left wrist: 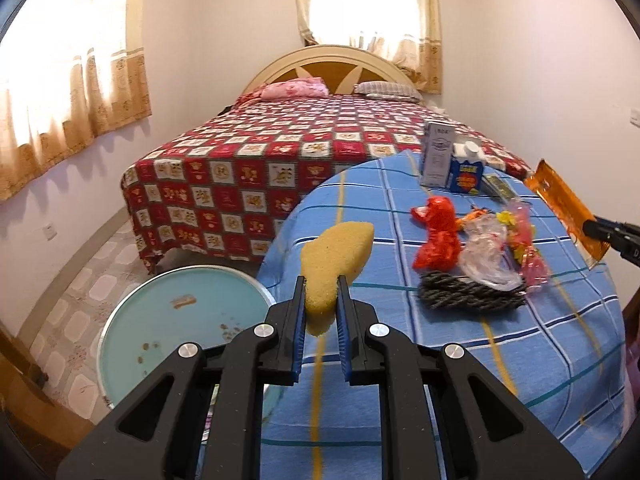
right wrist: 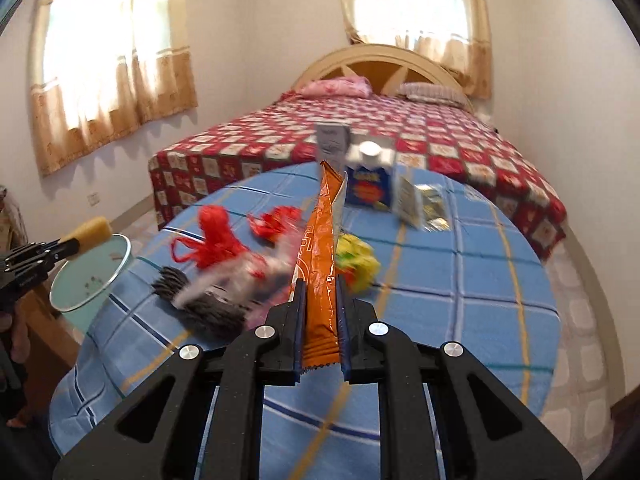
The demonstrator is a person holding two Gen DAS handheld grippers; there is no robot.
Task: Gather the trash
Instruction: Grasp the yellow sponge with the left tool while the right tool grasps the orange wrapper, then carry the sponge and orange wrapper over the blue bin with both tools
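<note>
My left gripper [left wrist: 321, 286] is shut on a yellow sponge [left wrist: 334, 264] and holds it over the left edge of the table, beside a pale blue bin [left wrist: 168, 320] on the floor. My right gripper [right wrist: 320, 292] is shut on a long orange wrapper [right wrist: 320, 264], held above the blue checked tablecloth [right wrist: 460, 280]. The wrapper also shows in the left wrist view [left wrist: 564, 204]. On the table lie red yarn [left wrist: 436, 236], a clear plastic bag [left wrist: 484, 260], grey yarn [left wrist: 468, 296] and a yellow-pink wrapper [left wrist: 524, 244].
A grey box [left wrist: 438, 156], a blue carton [left wrist: 466, 170] and a small dark packet [left wrist: 498, 188] stand at the table's far edge. A bed with a red checked cover [left wrist: 280, 160] lies behind. The bin holds a few scraps.
</note>
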